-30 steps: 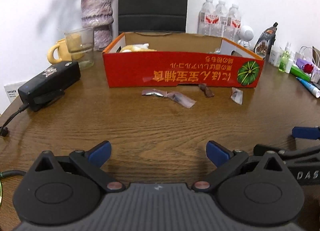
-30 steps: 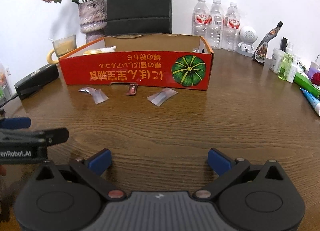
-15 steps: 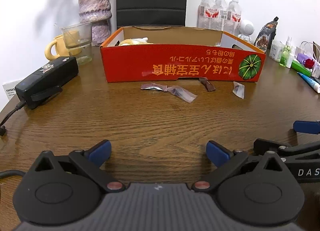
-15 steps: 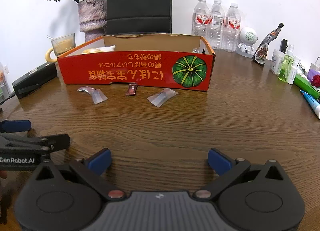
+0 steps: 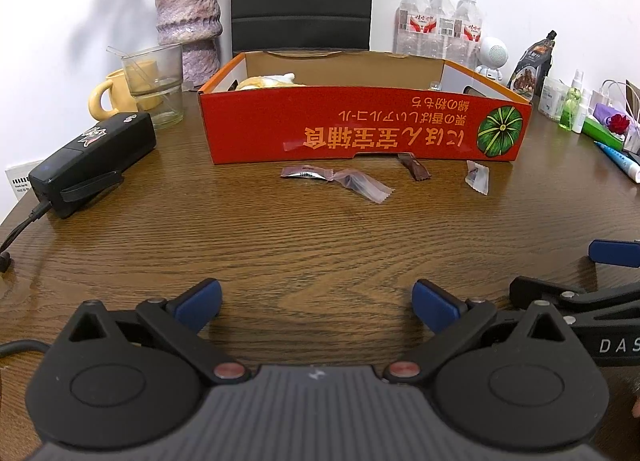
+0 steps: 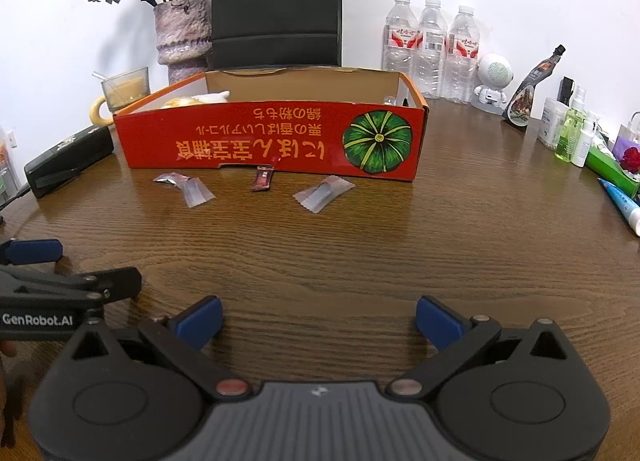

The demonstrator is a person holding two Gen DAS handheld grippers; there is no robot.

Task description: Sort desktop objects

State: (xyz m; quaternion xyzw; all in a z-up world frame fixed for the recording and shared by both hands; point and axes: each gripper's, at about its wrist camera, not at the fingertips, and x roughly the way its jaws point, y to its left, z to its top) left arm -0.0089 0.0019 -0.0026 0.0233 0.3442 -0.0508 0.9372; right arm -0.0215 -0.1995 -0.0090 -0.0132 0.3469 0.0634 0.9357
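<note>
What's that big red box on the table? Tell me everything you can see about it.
The red box is a shallow, open-topped cardboard tray, plain brown inside with orange rims. Its long front wall carries orange printed characters, upside down from here, and a green pumpkin picture near its right end. It sits flat on the wooden table, with four small wrapped sweets lying just before it. Something pale yellow and white rests inside its left end. Neither gripper touches it.

A dark brown wood-grain table (image 5: 280, 245) carries a red cardboard box (image 5: 360, 133), four small plastic-wrapped sweets (image 5: 362, 185) just before it, and a black rectangular power adapter (image 5: 92, 163).
</note>
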